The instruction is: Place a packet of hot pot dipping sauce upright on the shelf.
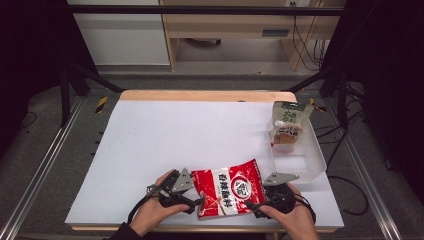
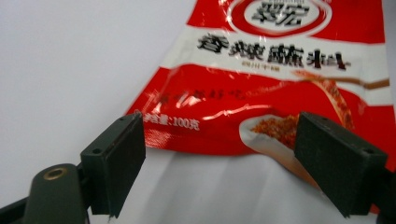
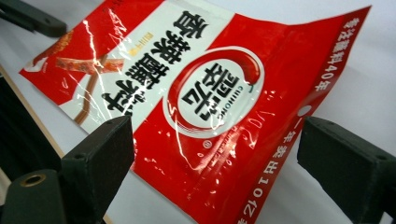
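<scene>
step: both grippers flanking red packet (image 1: 230,191) at counter's 6 o'clock | left gripper (image 1: 196,204) released | right gripper (image 1: 251,205) released | next: clamping packet's edges

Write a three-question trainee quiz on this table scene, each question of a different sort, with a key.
1. True or false: the flat red-and-white plastic seasoning packet lies inside the clear plastic bin.
2. Multiple choice: the green-topped stand-up pouch is (A) inside the bin, (B) beside the left gripper, (C) on the floor.
3. Short answer: how do the right gripper's jaws stand relative to the packet?

Key: 1 false, it lies on the white table sheet between the two grippers. 2 A. 3 open, either side of the packet's edge, not pressing it.
</scene>
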